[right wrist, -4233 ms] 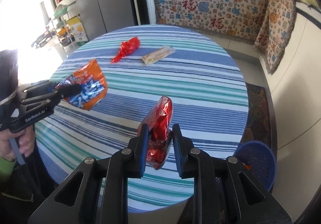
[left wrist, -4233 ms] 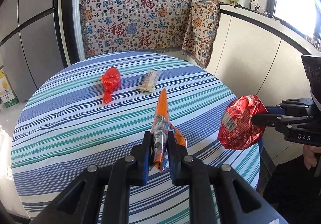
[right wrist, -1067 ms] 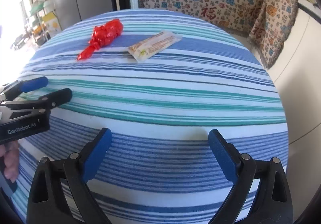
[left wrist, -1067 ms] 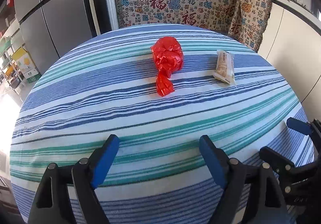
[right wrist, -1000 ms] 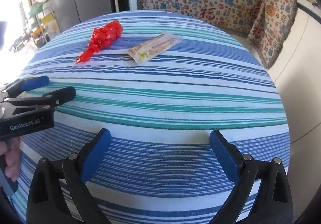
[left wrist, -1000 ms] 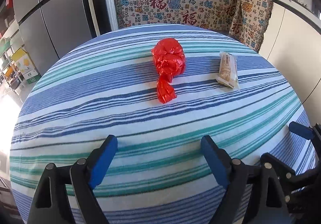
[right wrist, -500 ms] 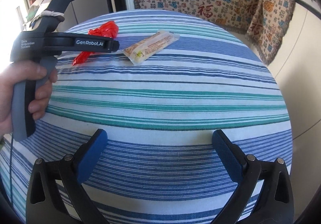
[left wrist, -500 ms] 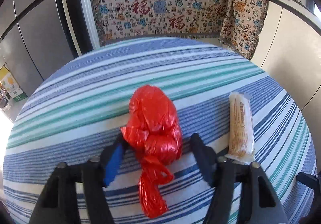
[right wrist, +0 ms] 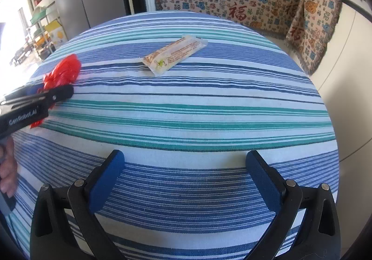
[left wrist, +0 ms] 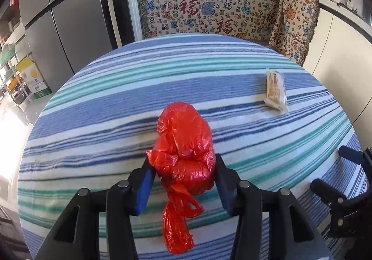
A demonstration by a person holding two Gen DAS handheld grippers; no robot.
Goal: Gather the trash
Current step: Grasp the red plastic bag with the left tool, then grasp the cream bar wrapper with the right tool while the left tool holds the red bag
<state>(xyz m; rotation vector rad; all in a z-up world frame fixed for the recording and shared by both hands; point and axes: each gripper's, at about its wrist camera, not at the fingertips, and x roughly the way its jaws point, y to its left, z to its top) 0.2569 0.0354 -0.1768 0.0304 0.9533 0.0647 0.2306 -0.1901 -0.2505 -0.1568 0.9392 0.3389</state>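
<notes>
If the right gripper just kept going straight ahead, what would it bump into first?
Probably the striped tablecloth: the open right gripper seems to tilt down toward it, with nothing between its fingers. The snack wrapper lies farther ahead, slightly left. Depth is hard to judge.

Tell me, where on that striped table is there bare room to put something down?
Most of the striped tablecloth is bare: the wide band between the open right gripper and the snack wrapper, and the far edge behind the wrapper. It is crowded only at the table's left side, where the left gripper brackets the red plastic bag.
</notes>
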